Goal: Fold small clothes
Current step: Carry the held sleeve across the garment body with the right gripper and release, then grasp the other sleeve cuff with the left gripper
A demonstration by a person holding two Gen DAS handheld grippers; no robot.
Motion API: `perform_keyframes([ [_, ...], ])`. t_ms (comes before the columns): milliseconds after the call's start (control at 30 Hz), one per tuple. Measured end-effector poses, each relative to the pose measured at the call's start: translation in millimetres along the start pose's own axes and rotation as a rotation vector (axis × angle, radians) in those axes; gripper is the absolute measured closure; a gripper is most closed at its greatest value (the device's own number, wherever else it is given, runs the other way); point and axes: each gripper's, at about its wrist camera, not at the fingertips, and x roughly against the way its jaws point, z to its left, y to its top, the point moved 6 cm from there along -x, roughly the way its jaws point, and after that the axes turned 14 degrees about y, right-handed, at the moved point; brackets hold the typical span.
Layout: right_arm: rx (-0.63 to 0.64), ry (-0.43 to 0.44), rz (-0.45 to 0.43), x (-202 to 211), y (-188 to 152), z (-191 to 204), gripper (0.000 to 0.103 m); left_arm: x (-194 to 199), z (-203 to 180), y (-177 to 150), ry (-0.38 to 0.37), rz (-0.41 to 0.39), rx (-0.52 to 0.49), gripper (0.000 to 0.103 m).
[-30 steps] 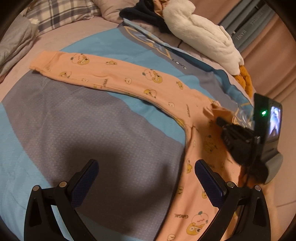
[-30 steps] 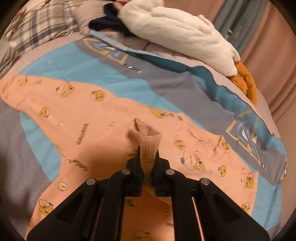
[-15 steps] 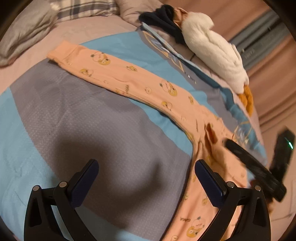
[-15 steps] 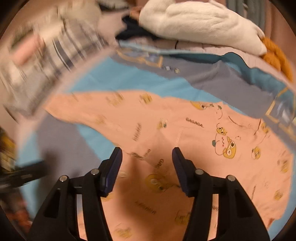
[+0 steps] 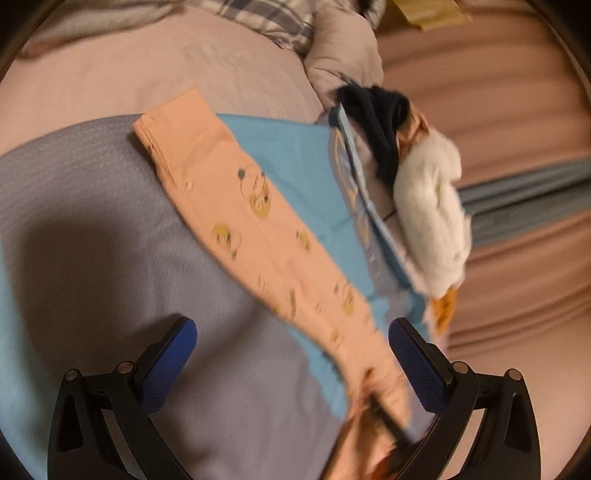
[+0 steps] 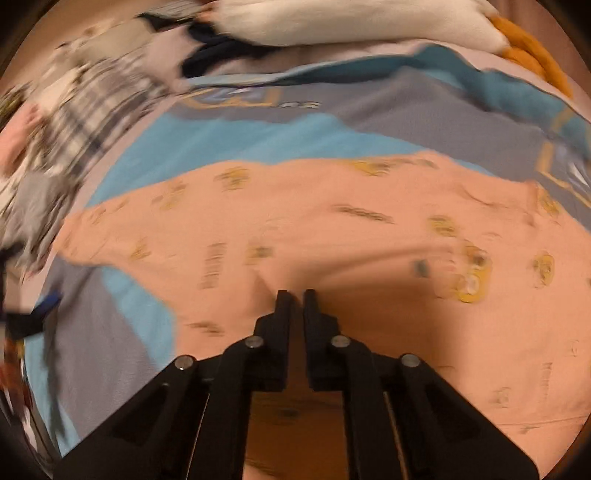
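right wrist view: right gripper [image 6: 294,293] pinching peach pajama [image 6: 332,229], white plush [image 6: 351,20] beyond; left gripper [image 5: 291,343] spread

The near stretch of the blanket [image 5: 92,229] lies bare and flat, grey and blue, with room for a gripper to sweep in from the near side. The pants [image 5: 258,206] run slantwise across it, one leg reaching toward the far edge, so any low pass across the middle meets cloth. Along the far right edge a white plush toy [image 5: 432,218] and a dark garment [image 5: 380,122] crowd the blanket's border. Beyond the leg's cuff the pink sheet [image 5: 155,66] is open up to the plaid pillow [image 5: 266,14]. The left gripper [image 5: 291,354] hangs with jaws wide over the leg.
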Motion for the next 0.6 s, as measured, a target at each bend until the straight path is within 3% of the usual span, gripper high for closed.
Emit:
perform_keyframes([
  [67,0.02,0.154,0.016,-6.5,0.6,28.9,0.096,-5.3,4.6,12.9,-0.038,0.008,0.051,0.001],
  [167,0.098,0.125,-0.004,-3.4,2.2,48.8,0.093,-10.1,12.2,31.6,-0.047,0.004,0.116,0.001],
  [267,0.107,0.178,-0.035,9.2,0.7,59.0,0.093,-5.1,14.4,51.5,-0.072,-0.047,0.144,0.001],
  [467,0.086,0.211,-0.081,39.0,-13.1,46.1,0.093,-5.7,19.6,79.9,-0.074,-0.133,0.173,0.004],
  [533,0.067,0.213,-0.101,54.6,-17.0,33.1,0.093,-7.6,19.9,84.2,-0.028,-0.165,0.166,0.018],
  [600,0.051,0.204,-0.119,64.5,-20.3,24.4,0.092,-15.9,23.6,84.2,0.009,-0.145,0.161,0.062],
])
